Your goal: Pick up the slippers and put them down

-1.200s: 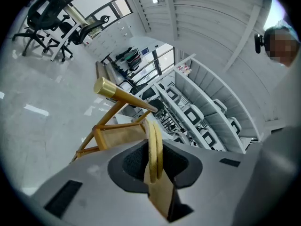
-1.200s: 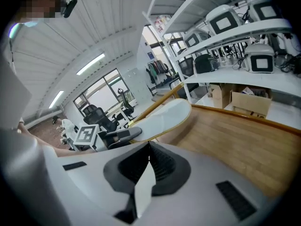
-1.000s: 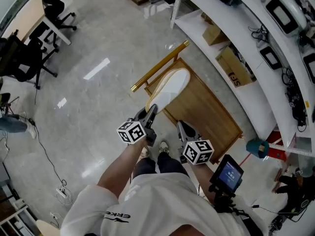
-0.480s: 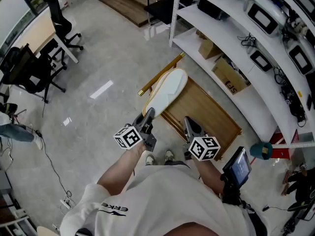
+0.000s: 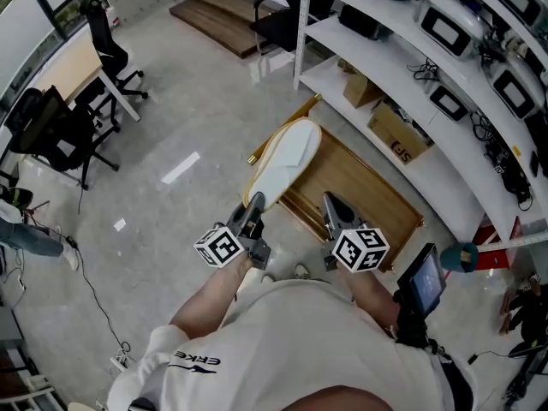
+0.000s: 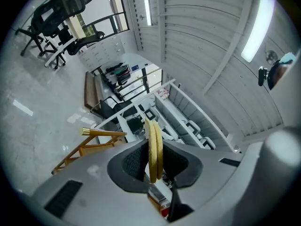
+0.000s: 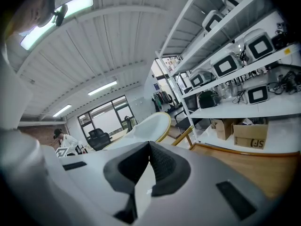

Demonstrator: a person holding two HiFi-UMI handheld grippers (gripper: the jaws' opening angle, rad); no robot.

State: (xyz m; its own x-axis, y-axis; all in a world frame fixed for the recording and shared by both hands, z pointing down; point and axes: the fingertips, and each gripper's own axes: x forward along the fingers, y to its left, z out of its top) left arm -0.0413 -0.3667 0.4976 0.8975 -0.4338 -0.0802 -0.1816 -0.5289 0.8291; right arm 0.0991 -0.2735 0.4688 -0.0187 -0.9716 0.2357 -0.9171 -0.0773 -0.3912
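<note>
A pair of white slippers with yellow edges hangs pressed together in my left gripper, above the wooden platform's left end. In the left gripper view the two yellow soles stand edge-on between the dark pads, which press on them. My right gripper is beside it, to the right, over the wooden platform; its jaws meet with nothing between them. In the right gripper view the white slipper shows past the jaws to the left.
A gold bar frame borders the platform's left side. White shelving with devices and cardboard boxes runs along the right. Office chairs and desks stand far left. A small screen is at my right hip.
Both grippers have risen, and the slippers came up with the left one. The left gripper also shifted slightly left in the head view.
</note>
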